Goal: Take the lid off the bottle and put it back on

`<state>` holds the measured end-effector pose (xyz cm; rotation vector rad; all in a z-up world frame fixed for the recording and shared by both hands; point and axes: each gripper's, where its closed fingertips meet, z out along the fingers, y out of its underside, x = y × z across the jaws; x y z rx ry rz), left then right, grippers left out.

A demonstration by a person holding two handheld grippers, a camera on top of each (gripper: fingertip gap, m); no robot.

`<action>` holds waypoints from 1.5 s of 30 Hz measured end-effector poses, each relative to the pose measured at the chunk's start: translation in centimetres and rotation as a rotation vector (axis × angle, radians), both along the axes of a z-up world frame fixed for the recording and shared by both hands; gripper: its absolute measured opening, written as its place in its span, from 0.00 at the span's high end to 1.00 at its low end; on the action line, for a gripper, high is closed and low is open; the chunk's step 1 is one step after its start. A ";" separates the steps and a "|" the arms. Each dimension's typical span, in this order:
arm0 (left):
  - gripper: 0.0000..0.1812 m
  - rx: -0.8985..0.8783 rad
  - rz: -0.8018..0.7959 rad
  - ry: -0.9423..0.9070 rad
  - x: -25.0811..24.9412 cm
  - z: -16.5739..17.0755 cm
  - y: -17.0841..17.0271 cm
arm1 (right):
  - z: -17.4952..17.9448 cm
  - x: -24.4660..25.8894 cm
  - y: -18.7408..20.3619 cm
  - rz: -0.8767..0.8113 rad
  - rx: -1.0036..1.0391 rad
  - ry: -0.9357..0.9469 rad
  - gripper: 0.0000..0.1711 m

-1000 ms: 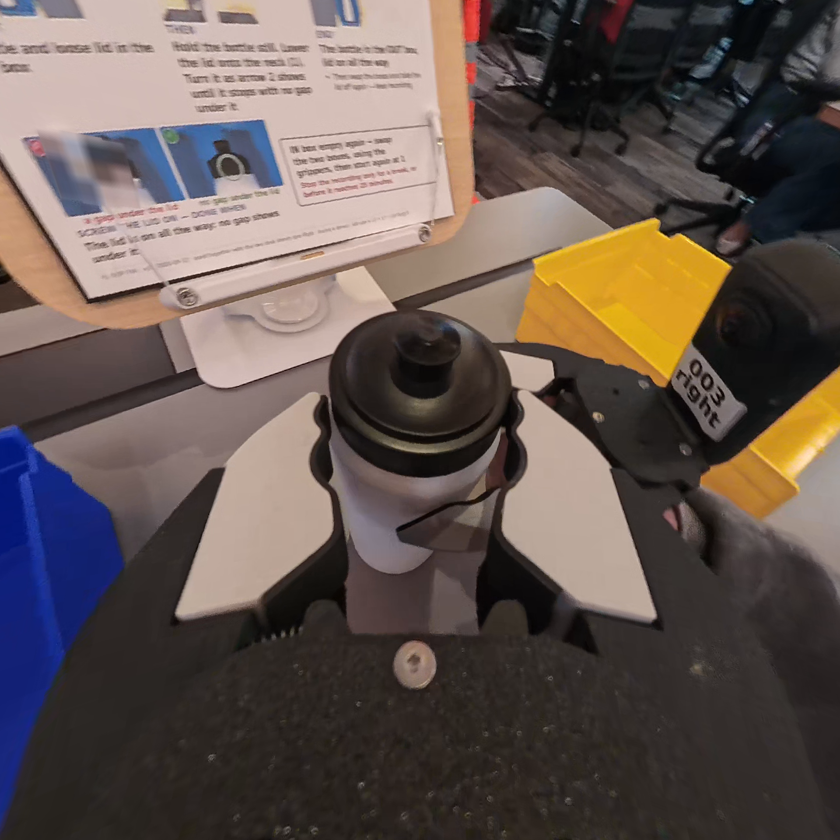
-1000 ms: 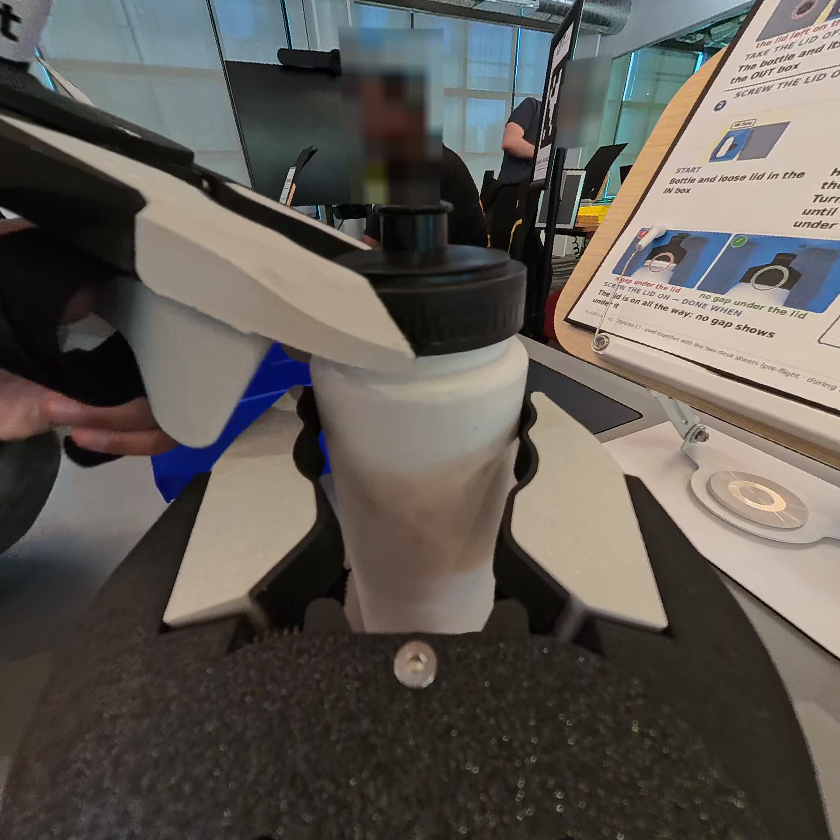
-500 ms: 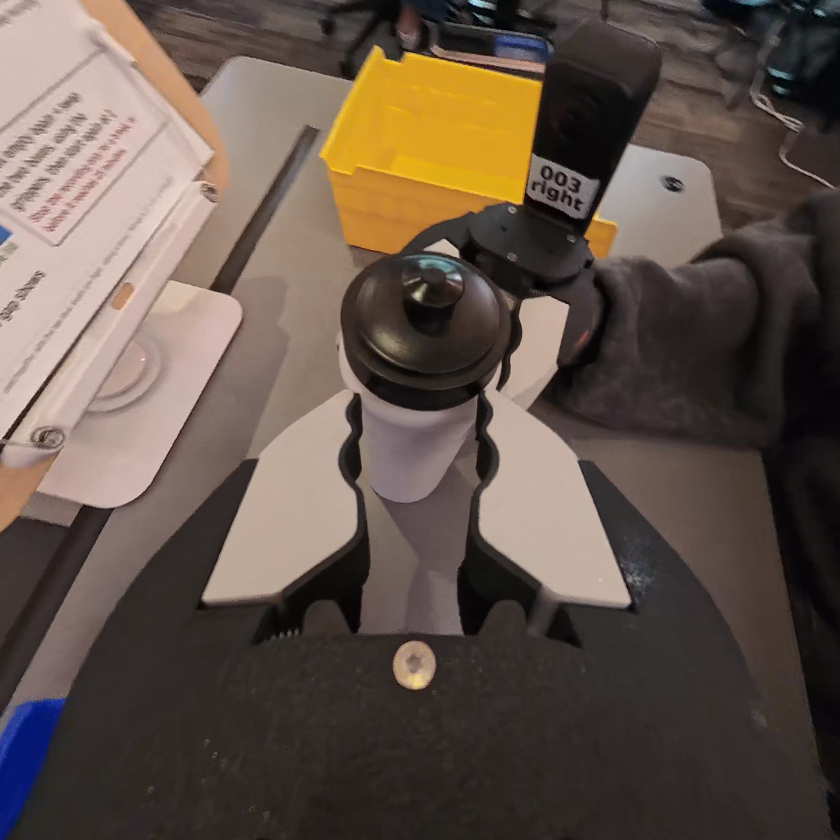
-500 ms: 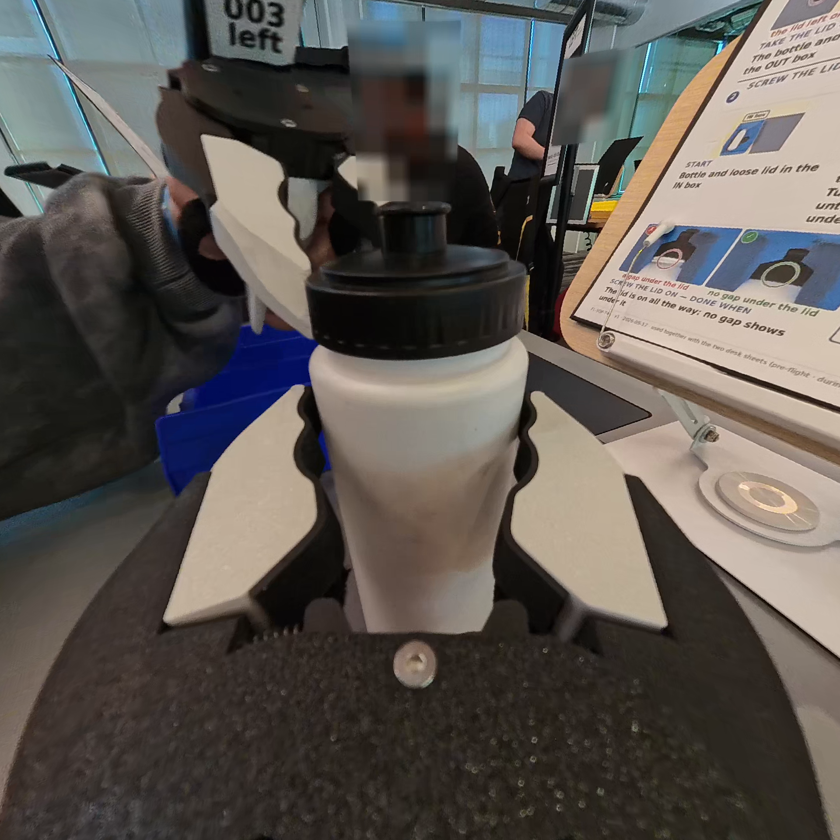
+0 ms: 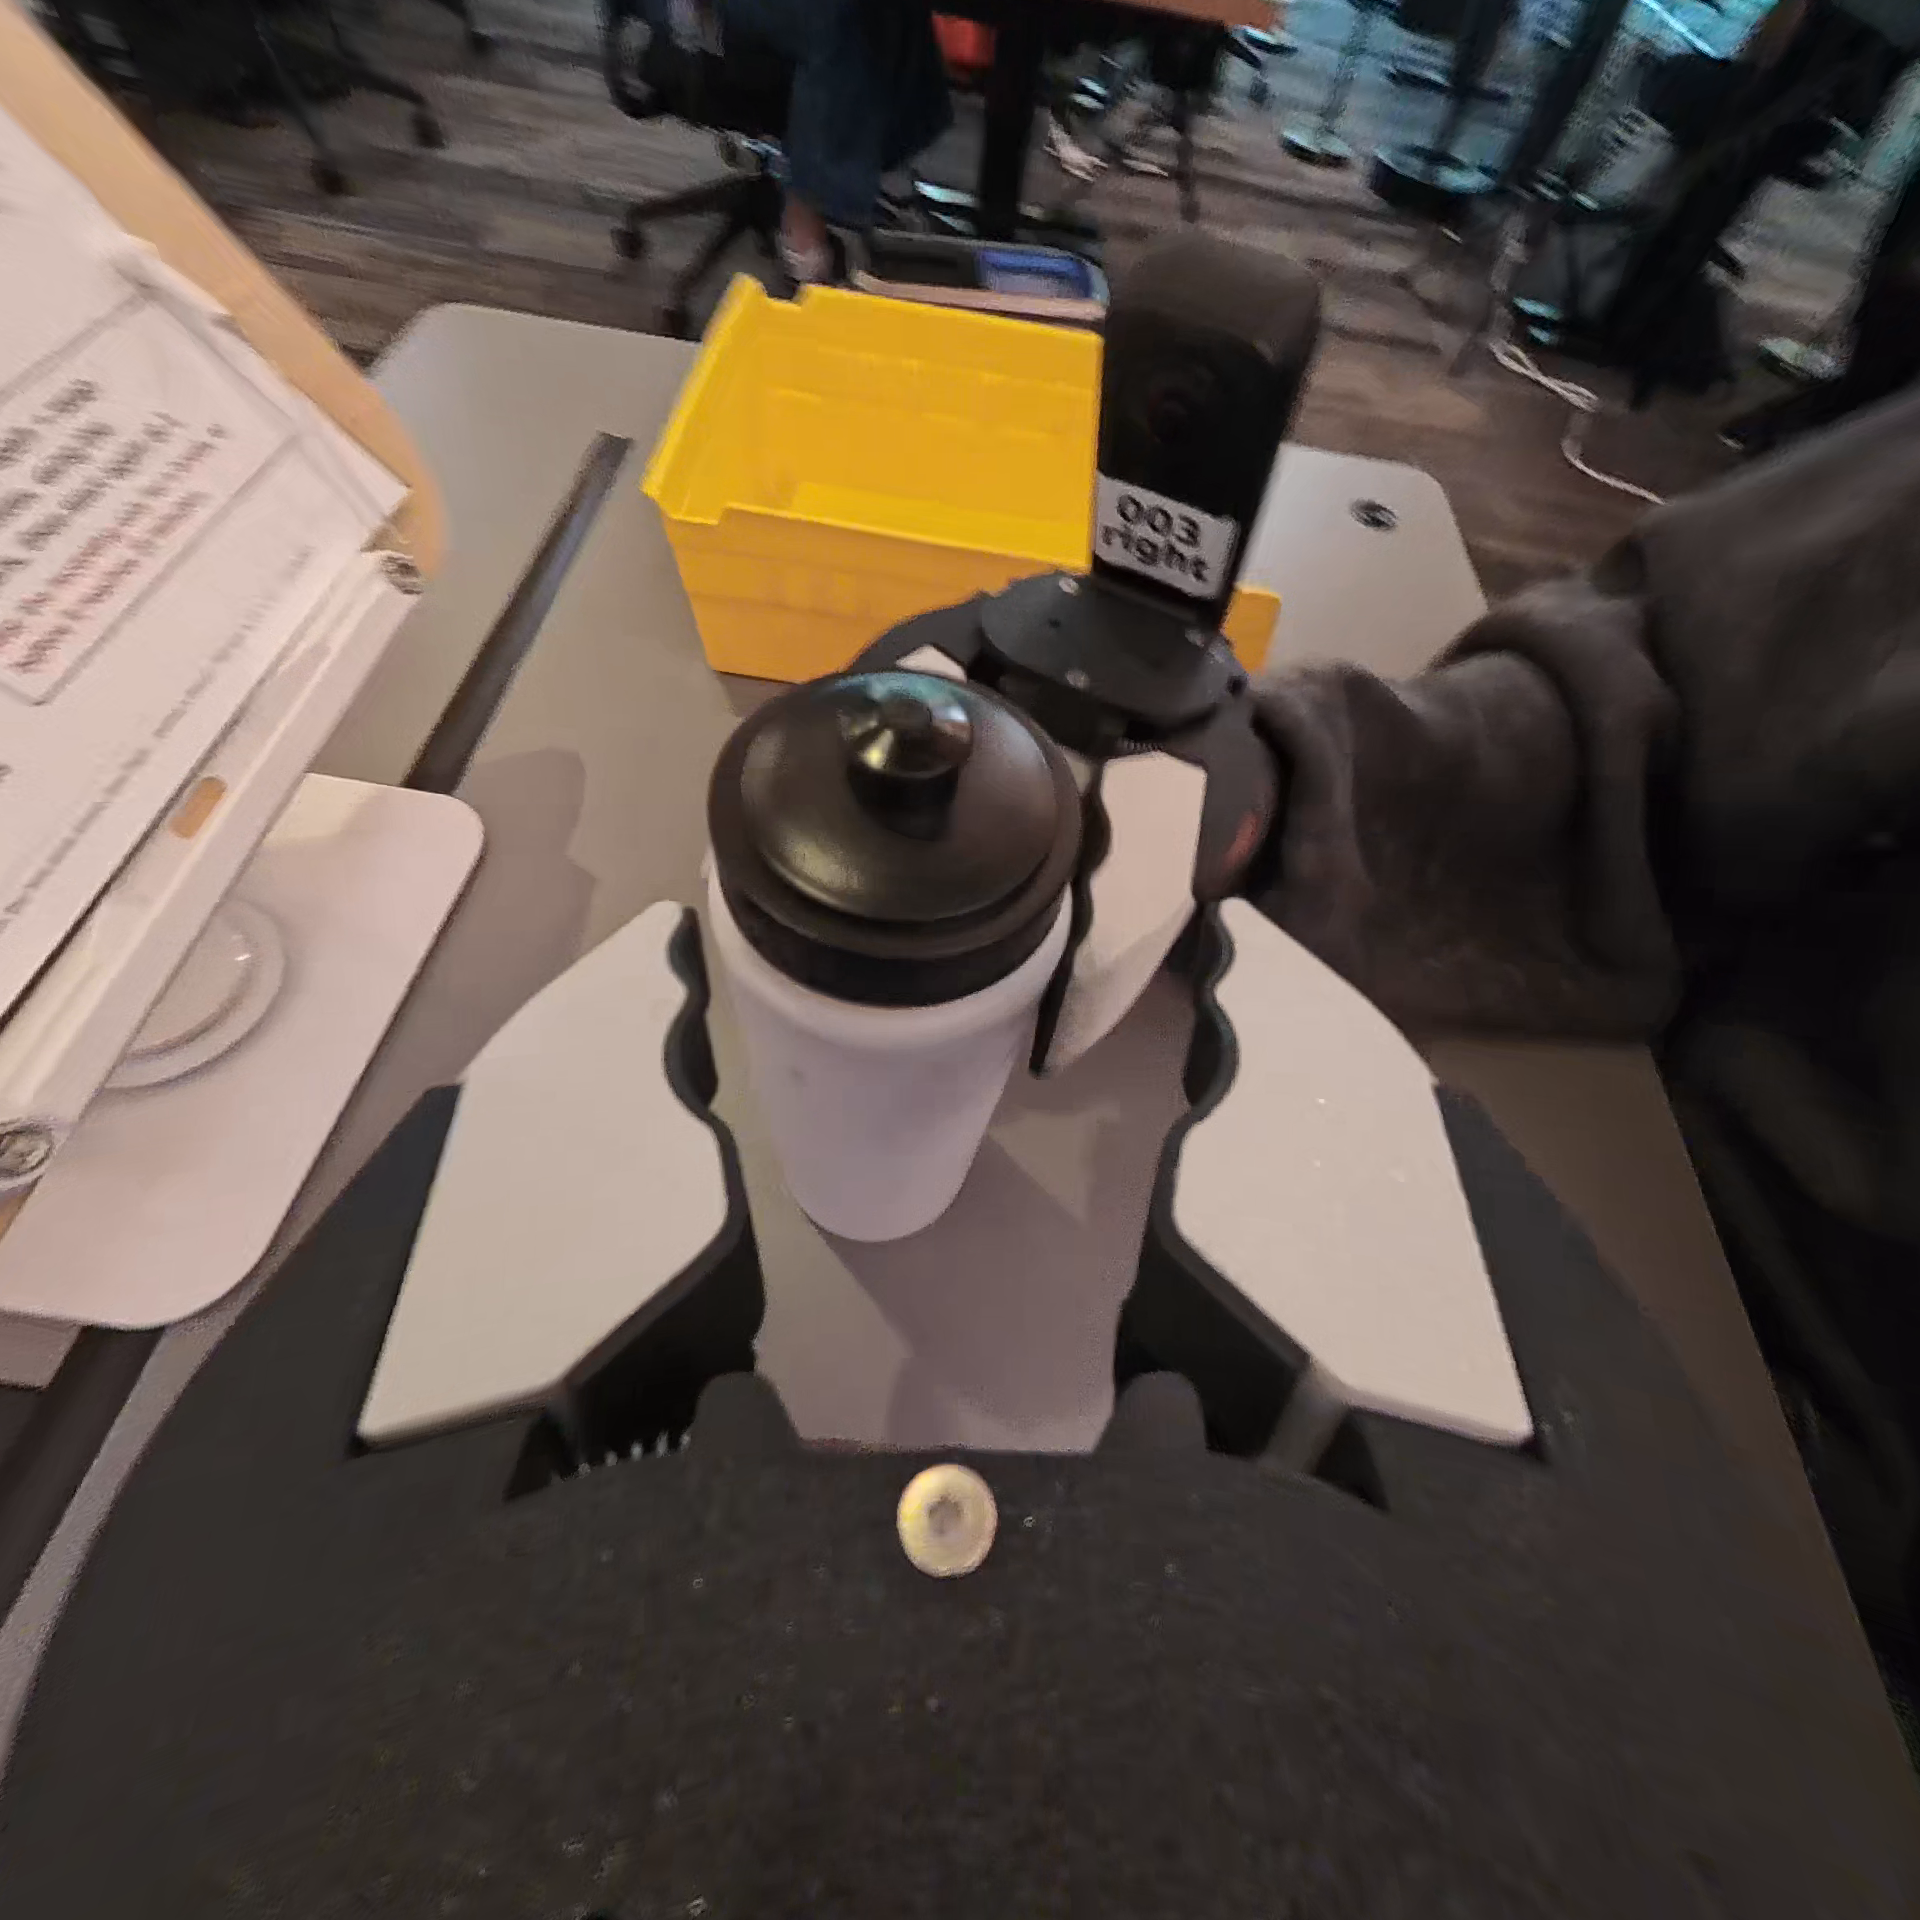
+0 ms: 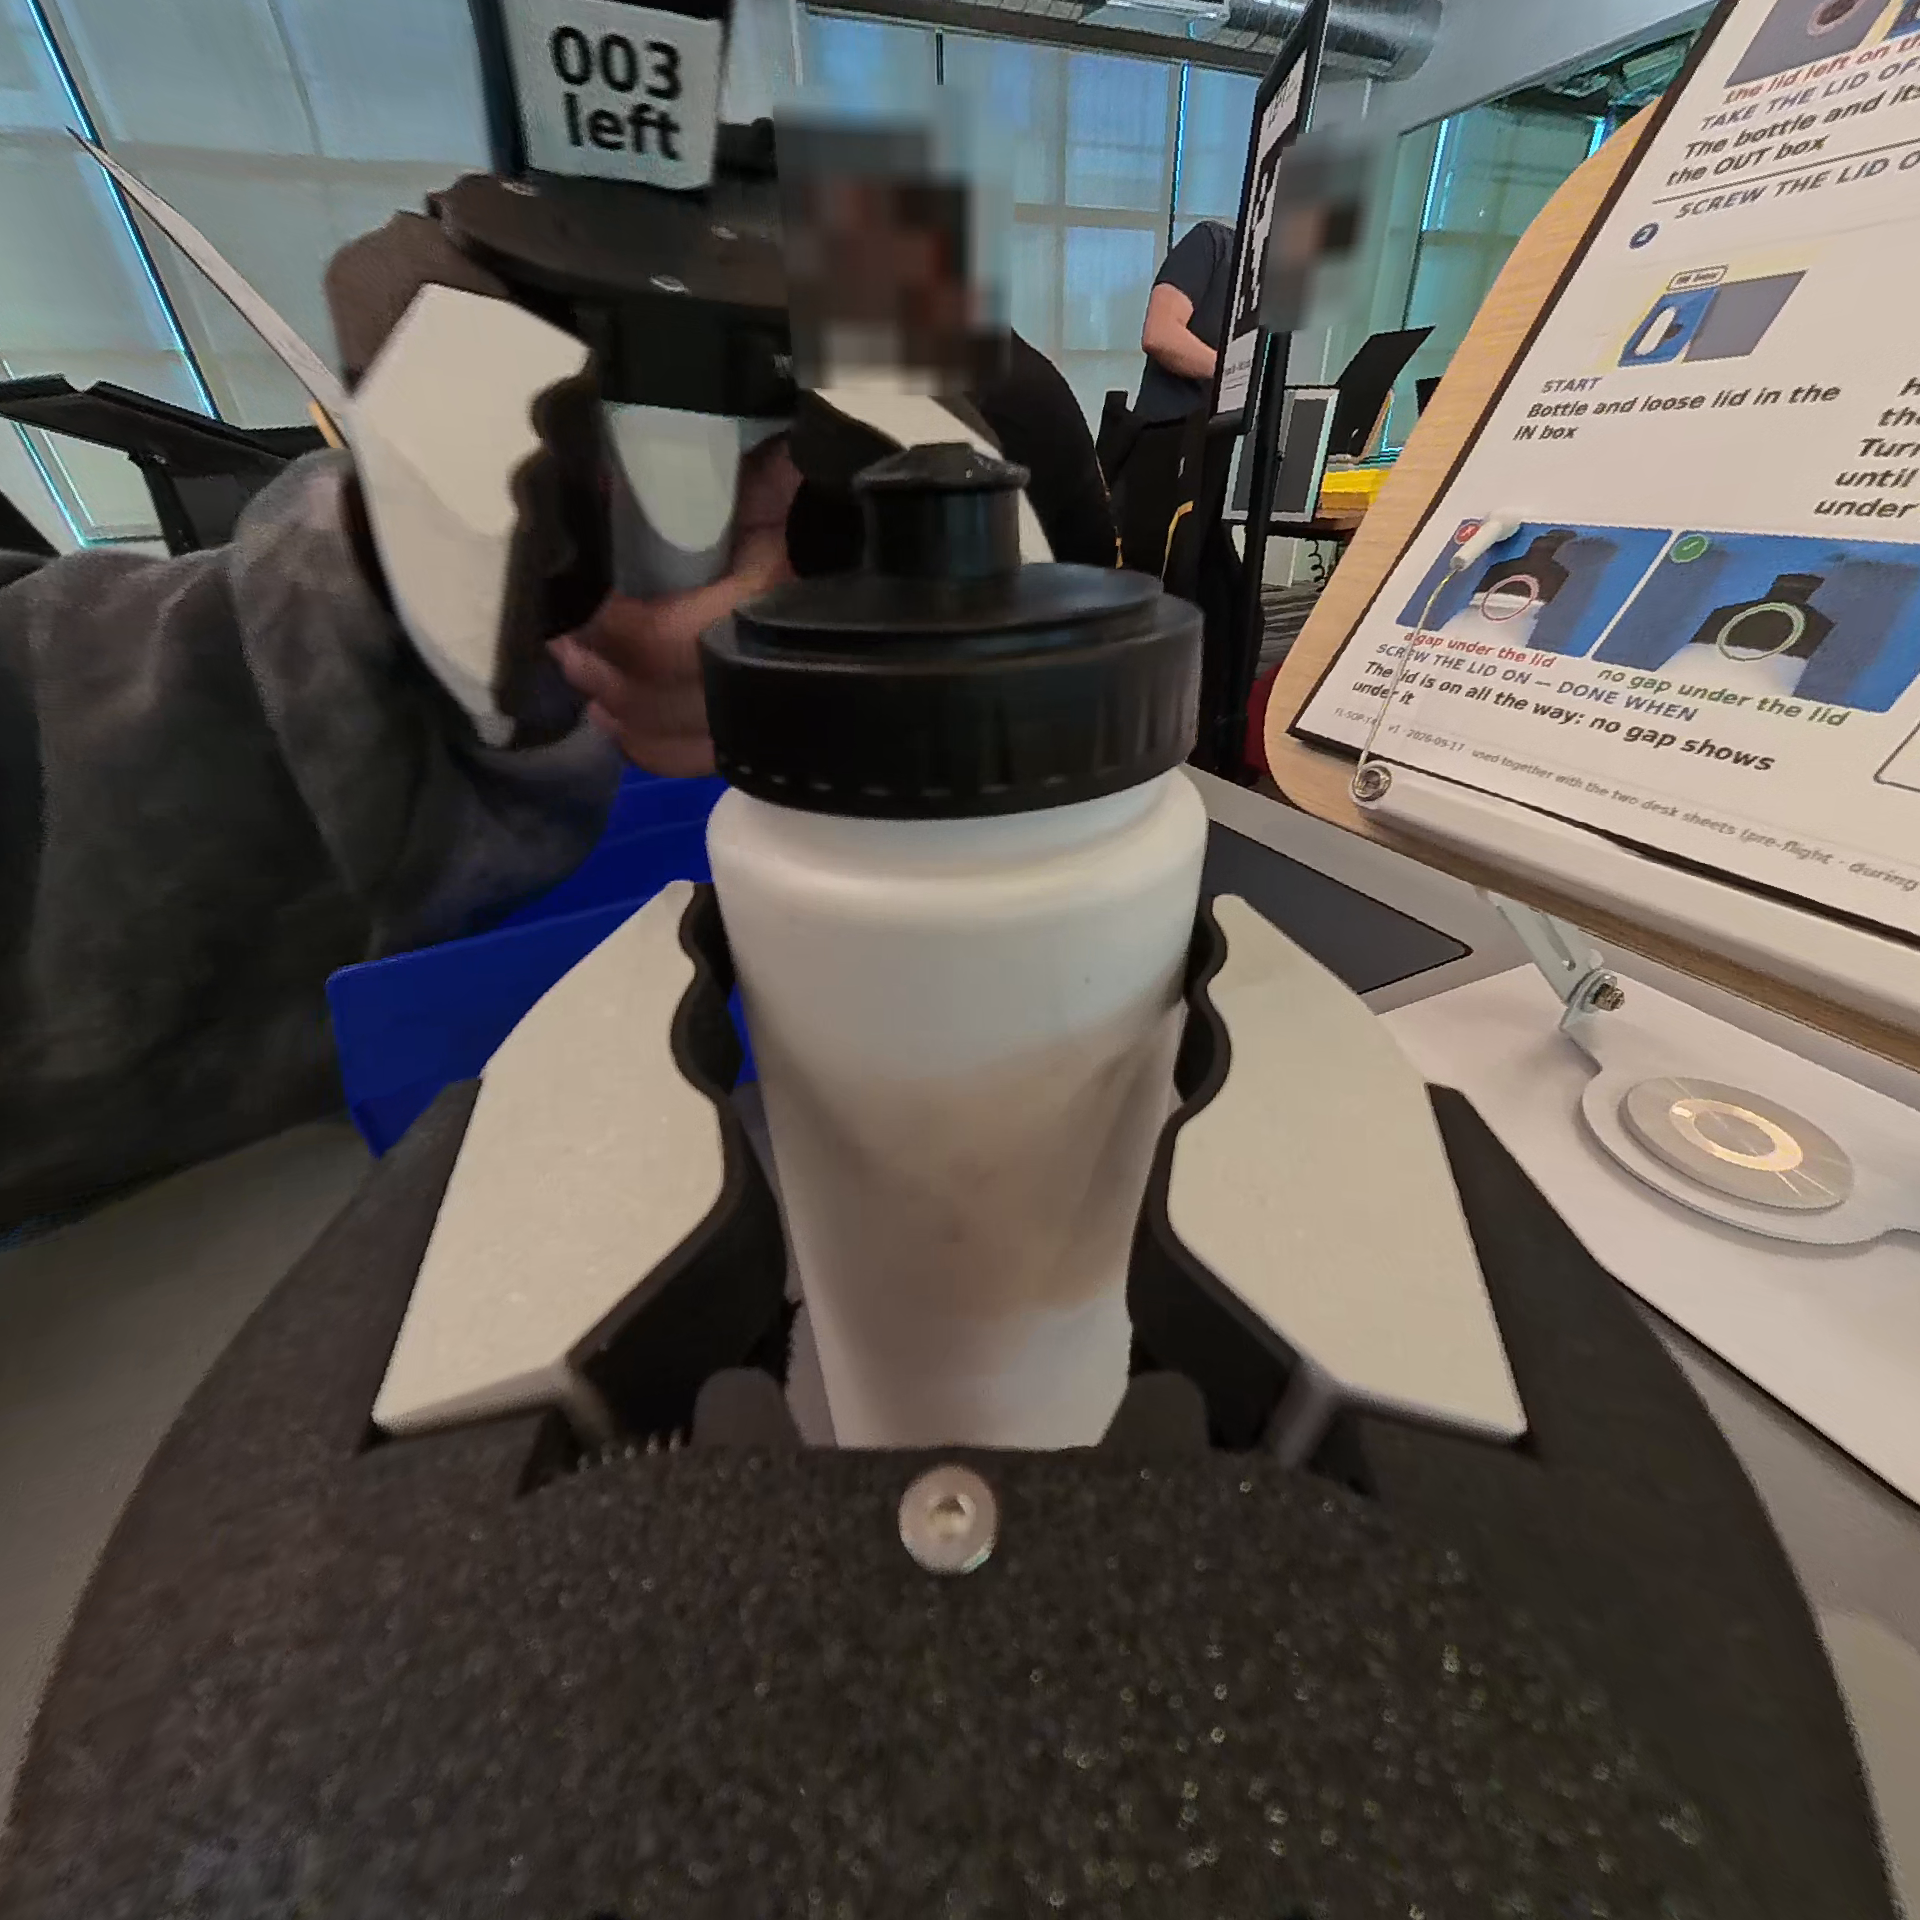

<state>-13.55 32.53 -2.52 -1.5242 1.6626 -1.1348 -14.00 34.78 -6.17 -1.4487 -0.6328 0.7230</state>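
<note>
A white bottle (image 6: 956, 1018) with a black spouted lid (image 6: 951, 686) on its neck stands upright. My right gripper (image 6: 951, 899) is shut on the bottle's body below the lid. In the left wrist view the bottle (image 5: 873, 1091) and lid (image 5: 894, 821) sit ahead of and below my left gripper (image 5: 951, 925), which is wide open and touches nothing. One right-gripper finger (image 5: 1127, 935) shows beside the bottle; the other is hidden behind it. The right wrist view shows the left gripper (image 6: 665, 499) raised behind the lid, jaws apart.
A yellow bin (image 5: 883, 499) stands beyond the bottle. A blue bin (image 6: 499, 987) lies behind it on the other side. An instruction board (image 6: 1662, 520) on a white stand base (image 6: 1714, 1153) is close by. Grey sleeves (image 5: 1507, 831) reach over the table. Chairs and people are farther off.
My left gripper was closed around the lid a second ago; it let go, drew back and up, swung round, and its jaws opened wide. The right gripper kept holding the bottle still.
</note>
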 end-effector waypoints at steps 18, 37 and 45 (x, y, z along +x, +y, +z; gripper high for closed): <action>0.45 -0.027 1.216 -0.033 1.1 -0.4 2.3 | -0.1 -0.7 0.3 -0.089 -0.004 -0.047 0.51; 0.57 -0.049 0.685 0.082 1.6 -1.1 1.6 | -0.1 -1.1 -0.2 -0.035 -0.004 -0.035 0.51; 0.57 -0.024 0.327 0.160 1.6 -1.4 0.8 | -0.2 -1.2 -0.3 -0.013 -0.026 -0.044 0.52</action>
